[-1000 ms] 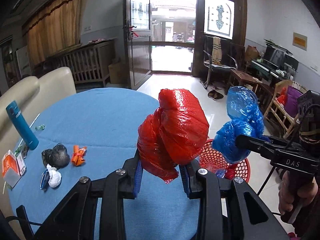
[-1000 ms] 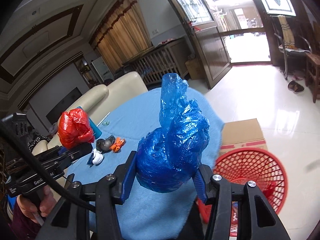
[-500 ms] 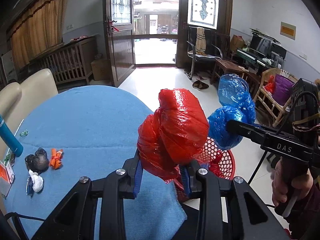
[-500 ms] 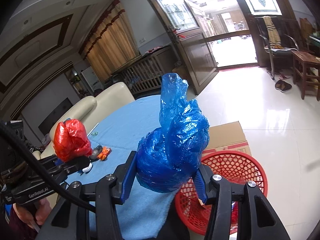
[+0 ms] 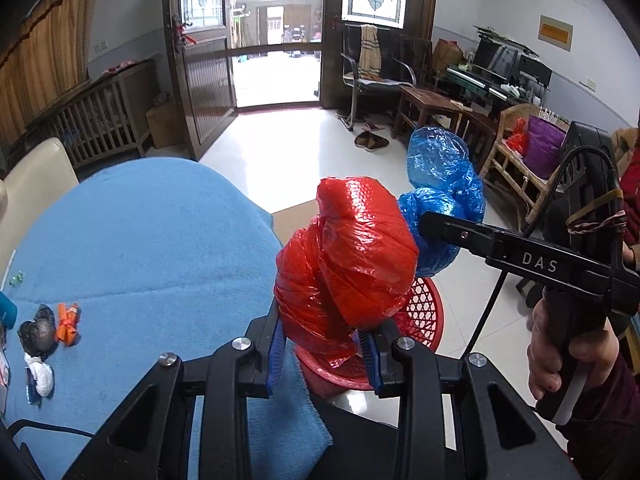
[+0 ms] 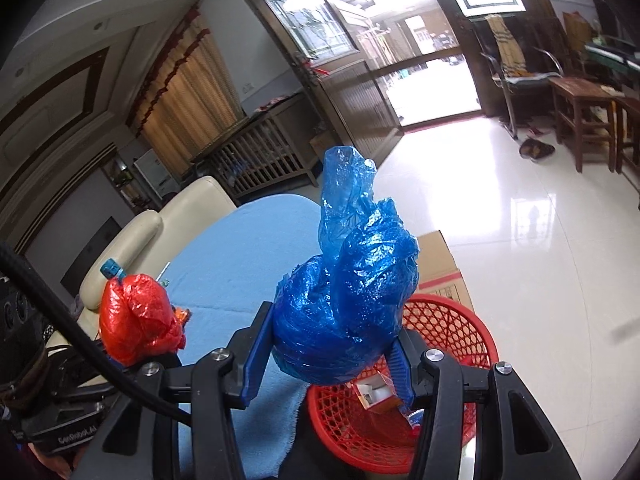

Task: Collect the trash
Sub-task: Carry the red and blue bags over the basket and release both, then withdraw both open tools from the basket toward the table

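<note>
My left gripper (image 5: 325,354) is shut on a knotted red plastic bag (image 5: 348,264), held over the near rim of a red mesh basket (image 5: 424,312) on the floor. My right gripper (image 6: 328,364) is shut on a crumpled blue plastic bag (image 6: 352,300), above the same red basket (image 6: 448,332), which holds some scraps. In the left wrist view the blue bag (image 5: 440,196) and the right gripper (image 5: 430,222) hang just right of the red one. In the right wrist view the red bag (image 6: 136,316) shows at the left.
A blue-clothed table (image 5: 140,248) carries small trash: a black lump (image 5: 36,332), an orange wrapper (image 5: 67,322), a white wad (image 5: 42,372). A cardboard box (image 6: 444,268) stands behind the basket. Chairs (image 5: 372,80) and stools line the far wall; a person's hand (image 5: 572,360) grips the right handle.
Both grippers have swung off the table toward the basket and dipped, each still holding its bag. The basket now lies under both bags and the table trash has slid to the left edge.
</note>
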A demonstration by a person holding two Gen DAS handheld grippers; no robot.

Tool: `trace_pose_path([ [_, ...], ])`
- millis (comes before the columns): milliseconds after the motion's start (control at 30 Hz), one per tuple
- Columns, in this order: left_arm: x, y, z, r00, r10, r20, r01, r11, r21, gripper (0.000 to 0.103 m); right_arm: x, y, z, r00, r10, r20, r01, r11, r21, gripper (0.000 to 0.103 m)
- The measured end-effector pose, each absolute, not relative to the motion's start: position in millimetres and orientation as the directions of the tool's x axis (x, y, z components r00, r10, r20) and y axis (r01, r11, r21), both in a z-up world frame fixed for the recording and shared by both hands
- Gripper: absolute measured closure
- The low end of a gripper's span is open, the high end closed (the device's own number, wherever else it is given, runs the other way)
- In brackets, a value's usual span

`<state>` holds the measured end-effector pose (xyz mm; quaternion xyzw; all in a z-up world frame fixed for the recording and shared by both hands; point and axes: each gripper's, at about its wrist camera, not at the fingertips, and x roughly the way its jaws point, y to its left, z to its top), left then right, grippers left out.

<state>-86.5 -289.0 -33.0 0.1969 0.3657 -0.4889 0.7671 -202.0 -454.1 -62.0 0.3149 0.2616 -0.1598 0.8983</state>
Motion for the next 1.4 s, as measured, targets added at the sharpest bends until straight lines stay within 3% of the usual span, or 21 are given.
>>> trace_pose_path([
  [367, -80.4, -317.8, -66.3, 0.173, -0.538, -0.825, 0.888, 0.448, -0.106, 0.067, -199.4, -486.3, -103.2, 0.74, -0.074, -0.668, 0.523, 0.687, 0.504, 0.045],
  [533, -81.6, -320.8, -72.0, 0.181, -0.519, -0.835, 0.885, 0.456, -0.092, 0.049, -200.9, -495.5, -112.0, 0.732, -0.034, -0.681, 0.526, 0.664, 0.532, 0.037],
  [833, -79.8, -289.7, -65.4, 0.253, -0.518, -0.817, 0.869, 0.493, -0.043, 0.048, -204.7, -489.0, -101.0, 0.746, -0.063, -0.663, 0.521, 0.675, 0.522, 0.036],
  [1100, -61.5, -205.7, -61.6, 0.424, -0.468, -0.775, 0.776, 0.629, 0.045, 0.042, -192.0, -473.5, -93.8, 0.749, -0.056, -0.661, 0.492, 0.715, 0.497, 0.036],
  [1400, -17.4, -65.4, -66.8, 0.625, -0.294, -0.723, 0.513, 0.853, 0.096, 0.04, -160.6, -431.7, -98.2, 0.709, 0.007, -0.705, 0.437, 0.781, 0.447, 0.036],
])
